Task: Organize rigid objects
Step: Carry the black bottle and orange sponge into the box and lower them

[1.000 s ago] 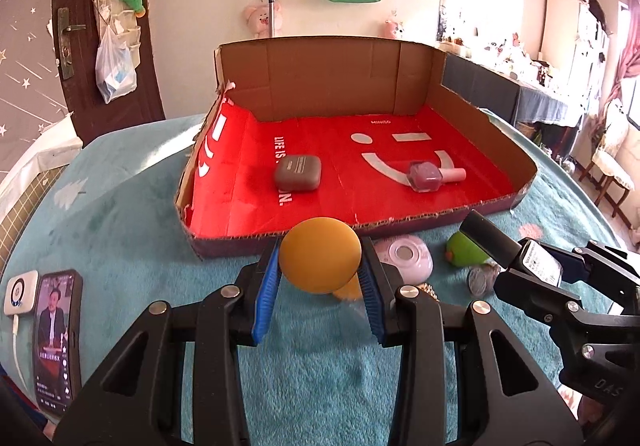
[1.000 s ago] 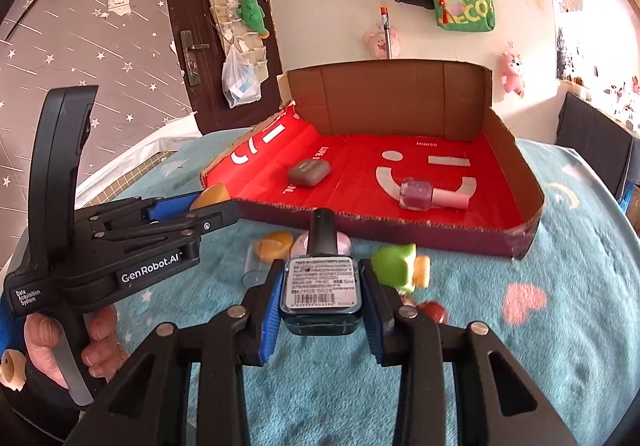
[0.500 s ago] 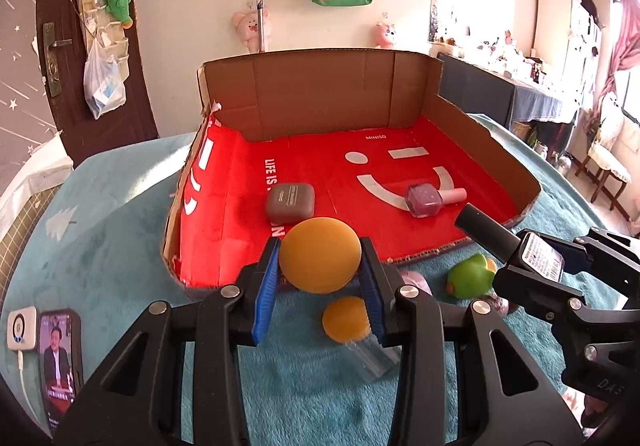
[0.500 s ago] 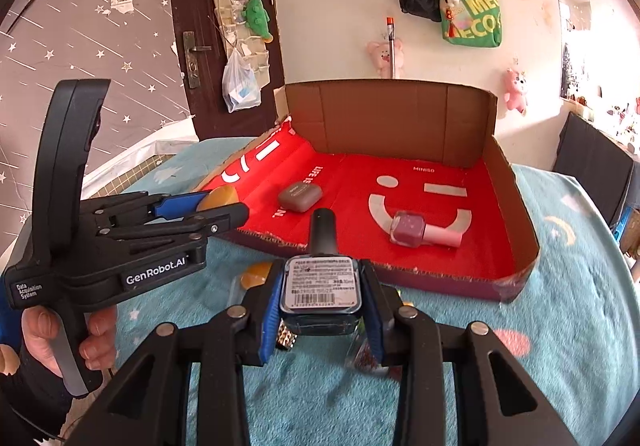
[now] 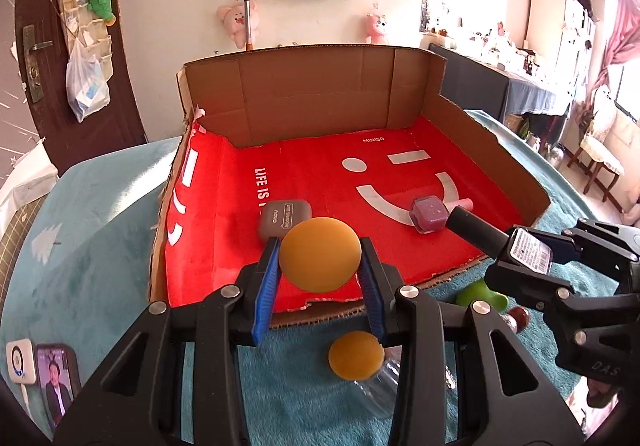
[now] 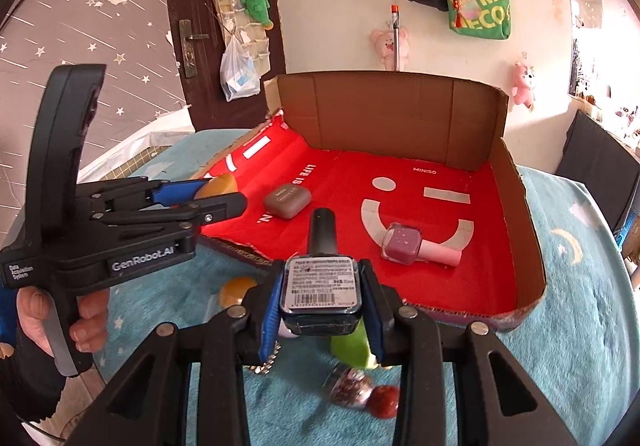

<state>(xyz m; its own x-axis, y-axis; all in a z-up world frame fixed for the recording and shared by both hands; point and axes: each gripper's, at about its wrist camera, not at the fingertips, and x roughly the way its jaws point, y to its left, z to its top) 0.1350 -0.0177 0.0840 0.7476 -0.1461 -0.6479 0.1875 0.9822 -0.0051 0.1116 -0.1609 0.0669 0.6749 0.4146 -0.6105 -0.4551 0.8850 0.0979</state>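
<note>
My left gripper (image 5: pixel 319 262) is shut on an orange ball (image 5: pixel 319 253) and holds it above the front edge of the red cardboard box (image 5: pixel 304 106). My right gripper (image 6: pixel 320 290) is shut on a dark nail polish bottle (image 6: pixel 320 282) with a black cap, just before the box's front wall (image 6: pixel 460 310). In the box lie a grey earbud case (image 5: pixel 282 216) and a purple nail polish bottle (image 5: pixel 430 212) with a pink cap. The right gripper also shows in the left wrist view (image 5: pixel 520 250), the left gripper in the right wrist view (image 6: pixel 224 196).
On the teal blanket before the box lie a clear jar with an orange lid (image 5: pixel 356 356), a green toy (image 5: pixel 480 294), and a small bottle with a red cap (image 6: pixel 360 392). A phone (image 5: pixel 56 382) and a white charger (image 5: pixel 18 360) lie at the left edge.
Both grippers have risen and moved forward toward the box with their objects still held. The box now looks closer in both views.
</note>
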